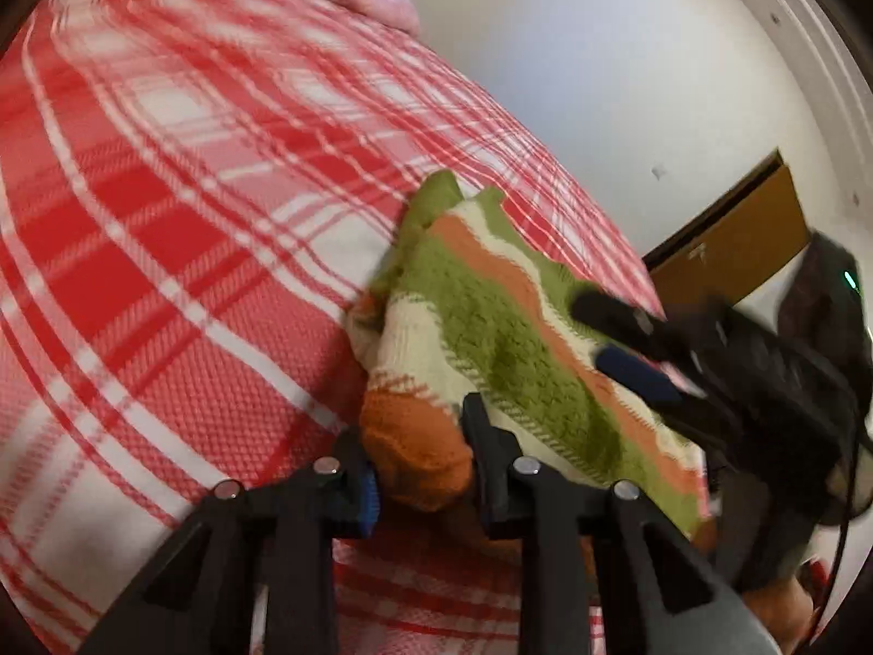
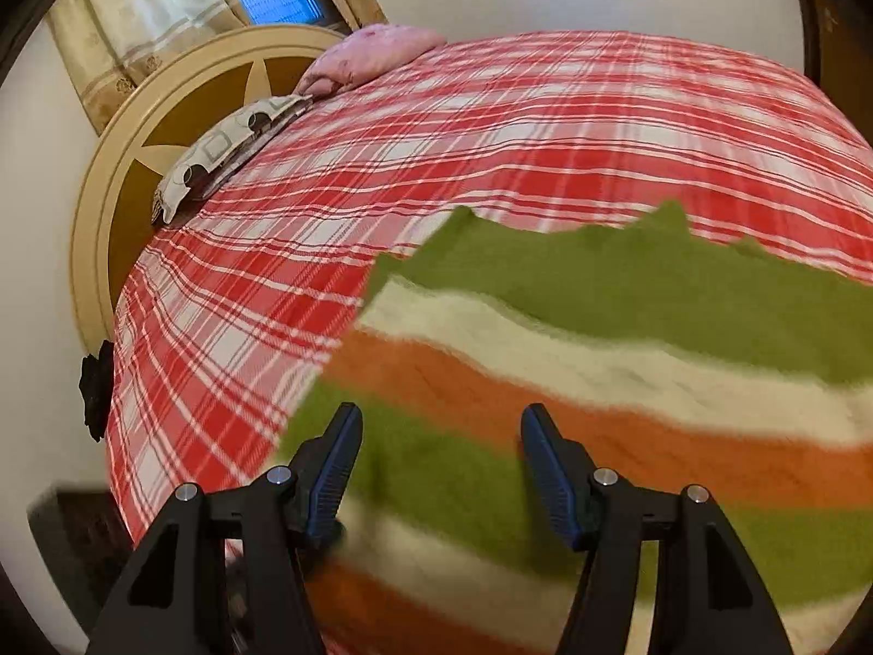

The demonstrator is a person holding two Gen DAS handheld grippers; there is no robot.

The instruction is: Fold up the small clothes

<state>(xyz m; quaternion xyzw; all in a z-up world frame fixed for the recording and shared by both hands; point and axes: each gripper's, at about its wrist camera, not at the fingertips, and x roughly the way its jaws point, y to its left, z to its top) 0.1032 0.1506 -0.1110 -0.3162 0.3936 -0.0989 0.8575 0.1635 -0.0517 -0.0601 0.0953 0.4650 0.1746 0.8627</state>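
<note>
1. A small knitted garment [image 1: 491, 349], striped in green, cream and orange, is seen at the lower centre of the left wrist view, lying partly doubled on the red-and-white plaid bedspread [image 1: 180, 251]; in the right wrist view the same garment [image 2: 600, 360] fills the lower right of the frame, blurred, with its green edge towards the middle of the bed.

2. An orange corner of the knit is pinched by the left hand-held gripper [image 1: 420, 464] at the bottom centre of its frame; the jaws are closed on that bunched fabric.

3. The right hand-held gripper [image 2: 442, 464] is held with its fingers wide apart above the stripes, nothing between them; in the left wrist view it [image 1: 616, 338] enters from the right edge, low over the cloth.

4. The step in hand is judged to be a fold being carried over or smoothed; it would be done well if the held corner were kept taut and laid edge to edge on the far side, while the free fingers were pressed flat along the crease so the thick knit is not dragged or bunched.

5. Both tools are pitched downward at the bed, the left nearly at cloth level, the right slightly higher.

6. Farther out, a pink pillow [image 2: 376, 54] and a headboard [image 2: 163, 125] are seen at the upper left of the right wrist view.
</note>
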